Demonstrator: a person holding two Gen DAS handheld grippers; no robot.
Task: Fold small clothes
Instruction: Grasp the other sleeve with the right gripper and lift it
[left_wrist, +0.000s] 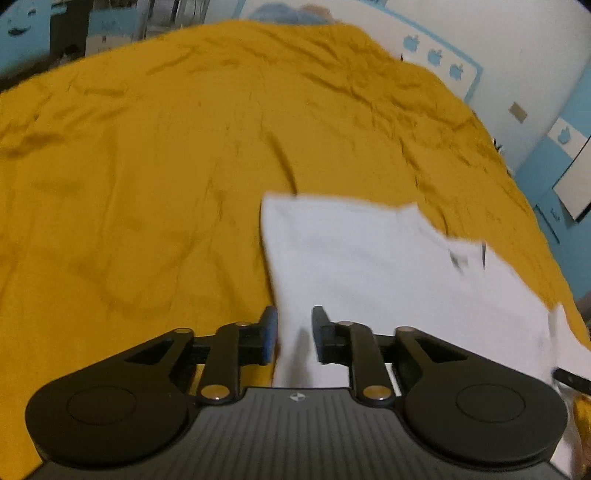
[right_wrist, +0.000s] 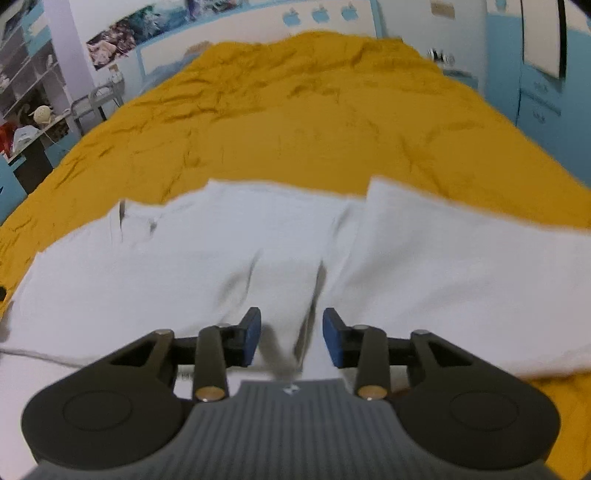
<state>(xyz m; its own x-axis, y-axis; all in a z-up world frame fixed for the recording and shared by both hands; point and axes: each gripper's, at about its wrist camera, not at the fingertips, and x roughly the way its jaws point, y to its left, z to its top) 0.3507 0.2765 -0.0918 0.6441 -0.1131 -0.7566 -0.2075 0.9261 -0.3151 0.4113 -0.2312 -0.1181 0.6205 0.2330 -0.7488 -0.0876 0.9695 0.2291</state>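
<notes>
A white garment (left_wrist: 388, 266) lies spread on a mustard-yellow bedspread (left_wrist: 147, 166). In the left wrist view my left gripper (left_wrist: 294, 334) is open, its blue-padded fingers straddling the garment's left edge near the front. In the right wrist view the white garment (right_wrist: 221, 251) fills the near half, with a raised fold between the jaws. My right gripper (right_wrist: 291, 339) is open over that fold, fingers apart on either side. A small dark label shows near the collar (right_wrist: 122, 218).
The yellow bedspread (right_wrist: 314, 122) stretches far ahead, wrinkled. Blue-and-white walls with stickers ring the bed. Shelves and a cluttered desk (right_wrist: 29, 122) stand at the far left in the right wrist view. A cabinet (left_wrist: 554, 177) stands at the right.
</notes>
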